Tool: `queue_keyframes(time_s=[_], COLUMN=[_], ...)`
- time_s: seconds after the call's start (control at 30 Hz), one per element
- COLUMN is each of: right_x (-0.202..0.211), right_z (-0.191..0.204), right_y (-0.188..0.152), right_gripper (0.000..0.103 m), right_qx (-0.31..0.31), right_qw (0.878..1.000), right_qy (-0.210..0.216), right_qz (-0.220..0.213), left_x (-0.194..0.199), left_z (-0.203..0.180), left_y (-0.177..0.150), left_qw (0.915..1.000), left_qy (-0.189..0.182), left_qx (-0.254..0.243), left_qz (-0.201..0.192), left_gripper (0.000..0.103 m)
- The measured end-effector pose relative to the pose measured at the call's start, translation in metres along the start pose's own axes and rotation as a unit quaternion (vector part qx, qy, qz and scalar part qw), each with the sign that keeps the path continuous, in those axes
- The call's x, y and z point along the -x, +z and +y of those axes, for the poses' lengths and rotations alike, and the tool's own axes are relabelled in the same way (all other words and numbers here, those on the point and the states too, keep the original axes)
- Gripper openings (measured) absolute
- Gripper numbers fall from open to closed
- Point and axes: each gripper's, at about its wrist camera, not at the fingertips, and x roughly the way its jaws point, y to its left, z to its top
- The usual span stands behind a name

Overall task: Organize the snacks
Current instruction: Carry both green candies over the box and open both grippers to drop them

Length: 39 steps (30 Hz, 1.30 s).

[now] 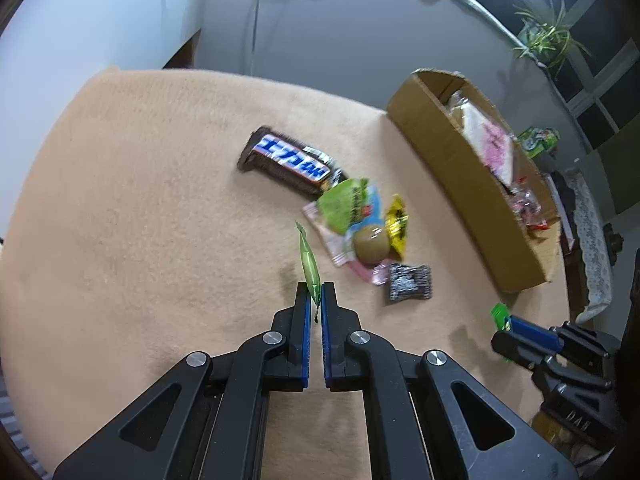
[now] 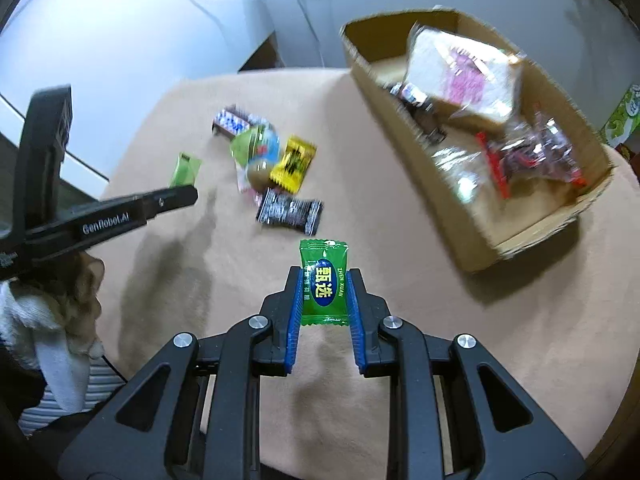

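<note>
My left gripper (image 1: 316, 294) is shut on a light green candy packet (image 1: 310, 266), held edge-on above the beige table; the packet also shows in the right wrist view (image 2: 185, 170). My right gripper (image 2: 323, 280) is shut on a dark green candy packet (image 2: 323, 282) with yellow characters; it shows in the left wrist view (image 1: 501, 316) too. A loose pile lies on the table: a brown and blue chocolate bar (image 1: 290, 162), a lime green pouch (image 1: 346, 204), a yellow packet (image 1: 397, 222), a brown round snack (image 1: 371, 242), a black packet (image 1: 410, 282).
A long cardboard box (image 2: 412, 136) stands at the right of the table, holding bagged bread (image 2: 464, 76) and several wrapped snacks. The beige tablecloth (image 1: 140, 200) spreads to the left. Cables hang on the wall behind. A plant (image 1: 544, 36) stands far right.
</note>
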Motion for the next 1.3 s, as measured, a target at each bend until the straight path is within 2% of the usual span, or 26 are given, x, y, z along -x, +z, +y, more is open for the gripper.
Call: queue_keyframes(time_s=[0.17,0.53,0.87,1.3], right_x=[0.036,0.072,0.074,0.058], right_z=[-0.011,-0.046,-0.078,-0.101], right_y=[0.015,0.046,0.065,0.079], right_gripper=[0.022,0.022,0.022,0.022], right_qx=[-0.012,-0.034,-0.056,-0.057], right_qw=[0.999,0.995,0.992,0.991], right_qy=[-0.008,-0.053,-0.074,-0.097], right_qz=[-0.029,-0.073,-0.088,-0.072], left_x=[0.009,0.009,-0.003,-0.035], left_z=[-0.028,-0.084,-0.134,-0.189], left_y=[0.018,0.045,0.057,0.070], left_qw=[0.9995,0.9954,0.9903,0.9849], left_qy=[-0.015,-0.059,-0.084,-0.100], left_qx=[-0.022,-0.071,-0.108,-0.141], left_qz=[-0.015,-0.028,-0.027,-0.001], left_gripper=[0.004,0.004,0.004,0.004])
